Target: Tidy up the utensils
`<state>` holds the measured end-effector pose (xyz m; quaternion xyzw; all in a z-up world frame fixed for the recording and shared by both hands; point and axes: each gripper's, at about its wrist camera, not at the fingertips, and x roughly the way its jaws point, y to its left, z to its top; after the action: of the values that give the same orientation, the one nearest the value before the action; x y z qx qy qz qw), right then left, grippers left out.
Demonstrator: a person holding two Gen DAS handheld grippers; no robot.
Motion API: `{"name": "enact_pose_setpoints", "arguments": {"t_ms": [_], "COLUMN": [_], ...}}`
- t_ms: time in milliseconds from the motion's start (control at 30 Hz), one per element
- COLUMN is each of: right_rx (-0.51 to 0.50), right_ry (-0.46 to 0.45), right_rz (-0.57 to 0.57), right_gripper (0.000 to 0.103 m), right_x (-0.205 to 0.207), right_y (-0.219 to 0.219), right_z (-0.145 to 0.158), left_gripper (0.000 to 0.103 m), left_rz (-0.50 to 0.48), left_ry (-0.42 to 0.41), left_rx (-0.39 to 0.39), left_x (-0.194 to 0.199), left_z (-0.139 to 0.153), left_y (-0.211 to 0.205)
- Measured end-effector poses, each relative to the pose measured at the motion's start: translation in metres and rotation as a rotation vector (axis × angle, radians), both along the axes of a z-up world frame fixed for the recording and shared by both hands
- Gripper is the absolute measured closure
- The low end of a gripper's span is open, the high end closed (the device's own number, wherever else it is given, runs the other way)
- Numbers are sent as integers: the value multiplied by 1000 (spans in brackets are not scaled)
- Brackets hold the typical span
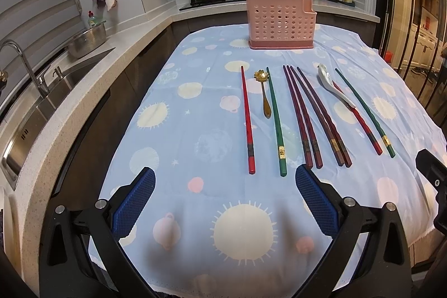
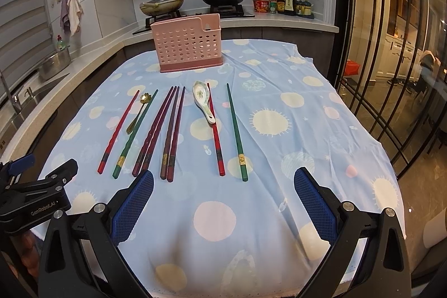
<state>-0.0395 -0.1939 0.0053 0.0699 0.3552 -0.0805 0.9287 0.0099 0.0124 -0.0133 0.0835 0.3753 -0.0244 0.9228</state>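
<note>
Left gripper (image 1: 225,182) and right gripper (image 2: 223,183) hover, fingers spread, holding nothing. Chopsticks (image 2: 173,130) and spoons (image 2: 203,99) lie in row on cloth (image 2: 279,186), seemingly laid out for picking. Pink holder (image 2: 188,43) stands behind them.

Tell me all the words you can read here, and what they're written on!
"GenRobot.AI": on the black body of the left gripper, seen in the right wrist view.
Sauce bottles by the stove: labels too small to read.
Gold bands on the green chopsticks: marks too blurred to read.
</note>
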Motion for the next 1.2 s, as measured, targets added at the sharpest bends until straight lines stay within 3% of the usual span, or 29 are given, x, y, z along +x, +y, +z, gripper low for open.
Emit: {"name": "enact_pose_setpoints", "arguments": {"t_ms": [1200], "right_rx": [3], "right_ry": [1], "right_rz": [1], "right_gripper": [6], "right_x": [-1], "right_y": [0], "right_z": [-1], "left_gripper": [7], "left_rz": [3], "left_ry": [9], "left_rx": [1], "left_x": [1], "left_z": [-3], "left_y": [3]}}
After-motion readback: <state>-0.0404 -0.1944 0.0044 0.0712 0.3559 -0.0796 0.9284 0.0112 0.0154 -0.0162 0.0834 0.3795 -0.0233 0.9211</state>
